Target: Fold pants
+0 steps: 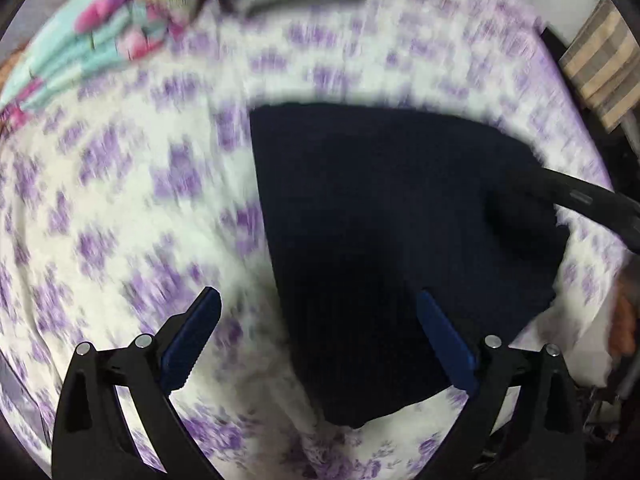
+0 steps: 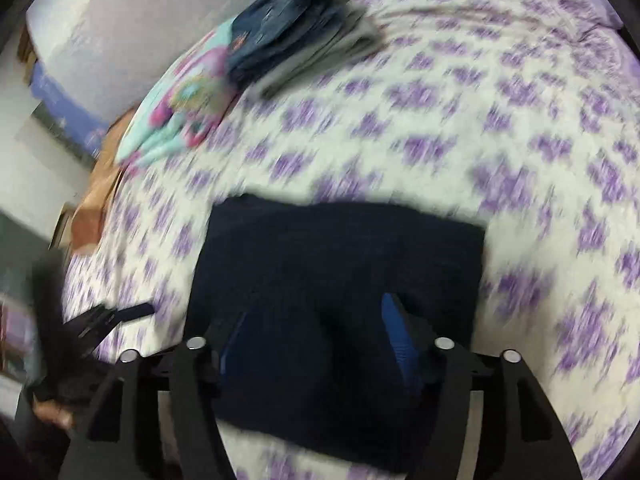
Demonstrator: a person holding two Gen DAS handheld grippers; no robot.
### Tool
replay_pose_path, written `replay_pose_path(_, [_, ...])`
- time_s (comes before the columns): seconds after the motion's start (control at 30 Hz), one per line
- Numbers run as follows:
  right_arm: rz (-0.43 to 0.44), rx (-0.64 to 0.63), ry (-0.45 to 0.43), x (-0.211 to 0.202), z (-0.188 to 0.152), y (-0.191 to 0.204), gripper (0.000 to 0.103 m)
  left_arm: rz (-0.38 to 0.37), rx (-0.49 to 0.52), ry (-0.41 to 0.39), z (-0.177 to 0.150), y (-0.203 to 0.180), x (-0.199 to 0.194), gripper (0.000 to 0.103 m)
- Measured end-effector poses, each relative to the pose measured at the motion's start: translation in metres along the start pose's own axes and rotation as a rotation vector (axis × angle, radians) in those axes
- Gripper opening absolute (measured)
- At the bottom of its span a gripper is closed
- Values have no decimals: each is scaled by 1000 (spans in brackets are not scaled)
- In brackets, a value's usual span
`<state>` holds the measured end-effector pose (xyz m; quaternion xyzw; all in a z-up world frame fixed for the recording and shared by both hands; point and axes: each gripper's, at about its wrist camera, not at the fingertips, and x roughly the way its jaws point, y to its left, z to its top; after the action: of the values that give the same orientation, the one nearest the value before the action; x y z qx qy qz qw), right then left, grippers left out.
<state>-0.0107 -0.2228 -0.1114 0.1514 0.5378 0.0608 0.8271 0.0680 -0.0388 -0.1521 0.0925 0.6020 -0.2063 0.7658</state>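
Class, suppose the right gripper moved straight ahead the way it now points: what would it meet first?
Most likely the dark folded pants, which fill the space between and ahead of the right gripper's open jaws. Blur leaves the depth unclear.

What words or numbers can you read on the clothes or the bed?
There is no text that can be read in either view.
Folded jeans on the stack: a small orange-brown patch shows, too blurred to read.
Dark pants: plain, no label showing.
Purple-flowered bedsheet: pattern only, no words.
Pink and teal cloth: colourful print, blurred, no letters to make out.
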Motion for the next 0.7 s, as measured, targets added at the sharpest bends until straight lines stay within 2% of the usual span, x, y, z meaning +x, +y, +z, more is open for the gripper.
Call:
replay_pose_path(0.07, [-21,-41,33,12,-22,-7,64,-1,-17,37,-6,4,16,97])
replay_pose_path(0.1, [-43,-64,37,17,-29,-9,59,-19,-40,33,-10,8,23,98])
replay_pose_path(0.17, [-64,-95,27,14,-30,-2,58,-29,-43,30,-11,10,27,99])
replay_pose_path(0.23, [-52,-62,38,6,-21,2,61,-12,-31,43,-5,9,27,99])
replay_pose_path(0.3, [-31,-52,-12,-10,-10,9,65,15,-24,53,0,7,22,99])
replay_pose_path(0.4, [-123,-125,-114,-23,7,16,72,34,-24,21,8,5,10,98])
replay_pose_path(0.57, [-229,-103,-118,-7,29,5,73,29,-45,-15,21,8,2,98])
replay_pose_path(0.7, [-236,-111,-99,3,31,6,73,44,-49,-18,34,11,6,98])
